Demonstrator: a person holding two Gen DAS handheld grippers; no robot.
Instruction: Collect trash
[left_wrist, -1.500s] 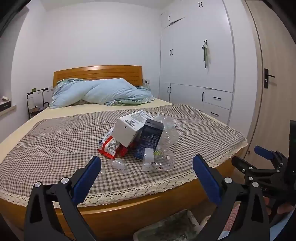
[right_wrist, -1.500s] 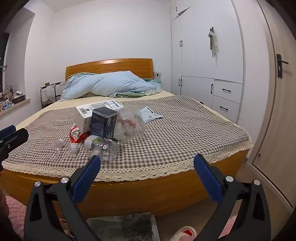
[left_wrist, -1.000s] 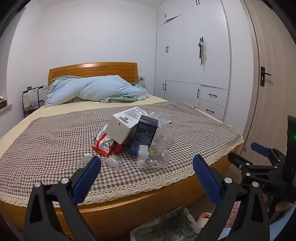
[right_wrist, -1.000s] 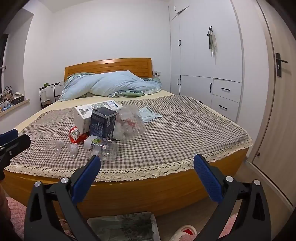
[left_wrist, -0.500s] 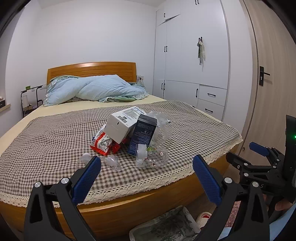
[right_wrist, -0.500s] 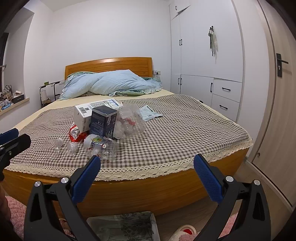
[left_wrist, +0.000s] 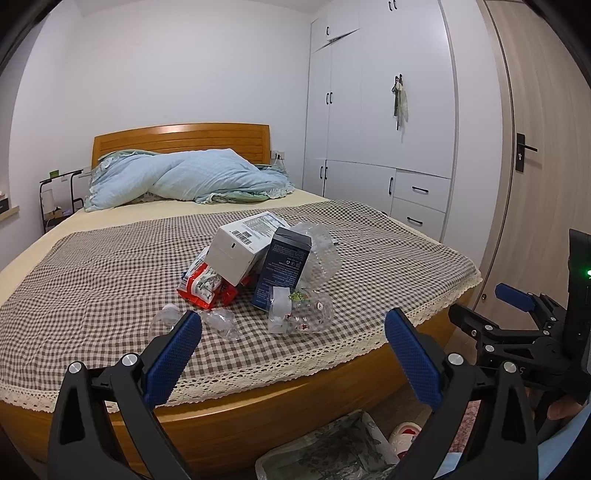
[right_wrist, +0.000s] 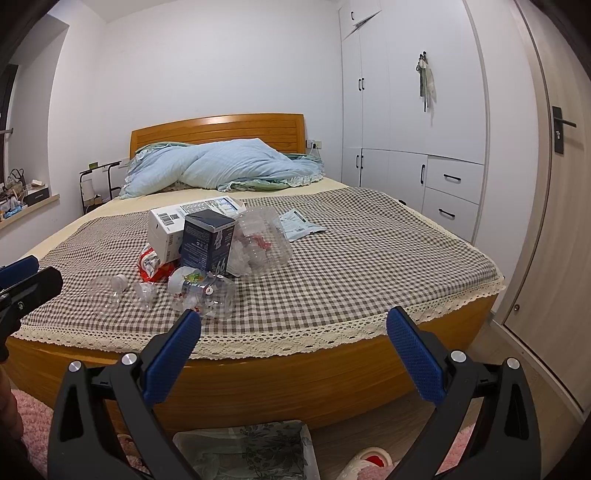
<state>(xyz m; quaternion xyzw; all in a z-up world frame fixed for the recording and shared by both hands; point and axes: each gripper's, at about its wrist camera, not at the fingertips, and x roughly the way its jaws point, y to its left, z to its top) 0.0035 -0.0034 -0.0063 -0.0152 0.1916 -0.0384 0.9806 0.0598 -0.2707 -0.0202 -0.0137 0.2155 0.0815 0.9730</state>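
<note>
Trash lies heaped on the checked bedspread (left_wrist: 92, 280): a white carton (left_wrist: 236, 254), a dark blue box (left_wrist: 282, 266), a red snack wrapper (left_wrist: 199, 286), a crushed clear bottle (left_wrist: 301, 308) and smaller clear plastic pieces (left_wrist: 221, 323). The right wrist view shows the same white carton (right_wrist: 166, 229), blue box (right_wrist: 207, 240), clear bottle (right_wrist: 210, 291) and a flat packet (right_wrist: 299, 225) behind. My left gripper (left_wrist: 293, 350) is open, held short of the bed's foot. My right gripper (right_wrist: 293, 350) is open too, also off the bed, empty.
A lined bin (left_wrist: 332, 450) stands on the floor below both grippers, at the wooden bed frame (right_wrist: 258, 380). A blue duvet (left_wrist: 192, 179) lies at the headboard. White wardrobes (left_wrist: 369, 129) and a door (left_wrist: 535, 166) fill the right side. A slipper (right_wrist: 365, 458) lies on the floor.
The left gripper has swung slightly, so the trash pile shifted left and down in its view. The right view barely changed. Both stayed open.
</note>
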